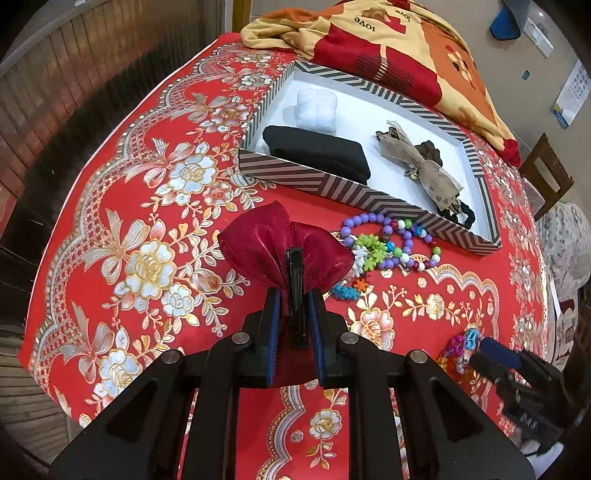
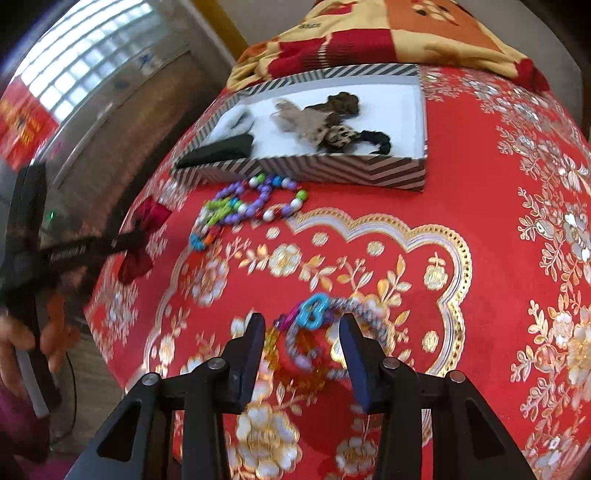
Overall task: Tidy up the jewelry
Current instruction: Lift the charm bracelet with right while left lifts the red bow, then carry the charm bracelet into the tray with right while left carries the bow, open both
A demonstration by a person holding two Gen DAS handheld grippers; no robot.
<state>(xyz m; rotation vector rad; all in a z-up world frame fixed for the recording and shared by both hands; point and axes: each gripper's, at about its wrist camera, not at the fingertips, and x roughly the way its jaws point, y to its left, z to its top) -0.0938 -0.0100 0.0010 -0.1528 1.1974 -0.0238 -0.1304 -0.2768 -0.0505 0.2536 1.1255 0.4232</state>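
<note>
My left gripper (image 1: 295,295) is shut on a dark red bow hair clip (image 1: 284,247) and holds it above the red tablecloth; the bow also shows in the right wrist view (image 2: 144,236). My right gripper (image 2: 301,325) is open, its fingers on either side of a small pile of bracelets with a blue chain link (image 2: 314,310); that pile also shows in the left wrist view (image 1: 461,343). A striped box (image 1: 332,184) (image 2: 314,170) with a white floor holds a black pad, a white roll, a beige bow and dark scrunchies. Bead bracelets (image 1: 391,240) (image 2: 255,206) lie in front of the box.
A folded red, orange and yellow blanket (image 1: 388,44) (image 2: 388,33) lies behind the box. The table's edge drops off at the left. A wooden chair (image 1: 546,173) stands at the right.
</note>
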